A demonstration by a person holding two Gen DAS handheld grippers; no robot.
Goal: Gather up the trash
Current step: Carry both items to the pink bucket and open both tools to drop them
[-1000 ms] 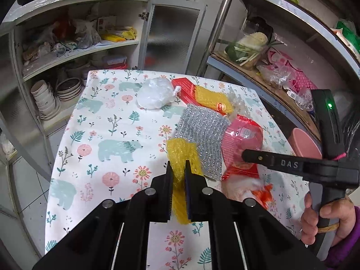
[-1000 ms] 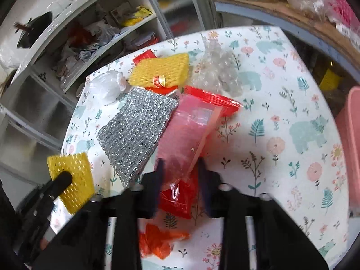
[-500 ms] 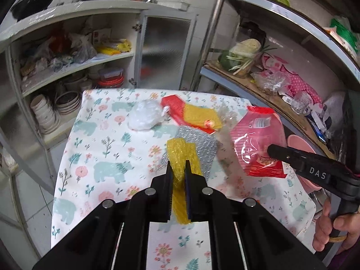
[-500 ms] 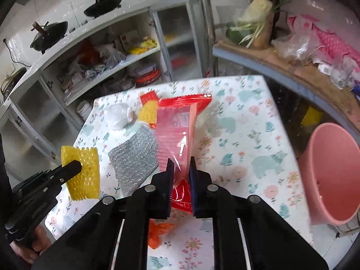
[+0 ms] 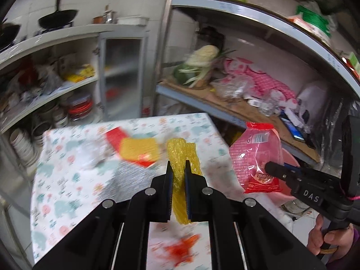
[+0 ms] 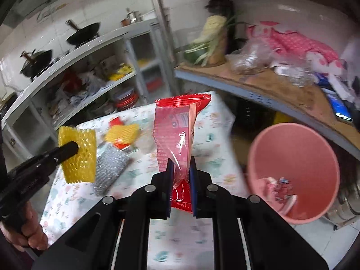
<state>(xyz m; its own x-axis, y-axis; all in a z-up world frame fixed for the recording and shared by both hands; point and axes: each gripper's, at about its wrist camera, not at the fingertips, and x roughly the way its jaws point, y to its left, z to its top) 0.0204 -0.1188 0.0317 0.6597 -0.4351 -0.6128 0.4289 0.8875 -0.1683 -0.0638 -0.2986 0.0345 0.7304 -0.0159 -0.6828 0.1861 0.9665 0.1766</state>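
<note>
1. since the earlier frames: both pieces of trash are off the tabletop (image 5: 67,175) and carried toward the pink bin (image 6: 294,171); the red wrapper (image 6: 177,139), flat among the litter a moment ago, now stands upright in my grip.
2. right hand-held gripper (image 6: 181,171): jaws just closed, clamped on the wrapper's lower end.
3. left hand-held gripper (image 5: 178,173): shut tight on the yellow foam net (image 5: 180,155), which sticks out above and below the pads.
4. bin: on the floor beside the tabletop, right of it, some scraps already inside.
5. risk: the wrapper is slick and held low, so it could slip or flop in a fast swing.
6. risk: the light net could miss the rim if let go early.
7. unclear: the tabletop litter is blurred; yellow, red and silver pieces show, their edges not readable; the bin's base is cut off.
</note>
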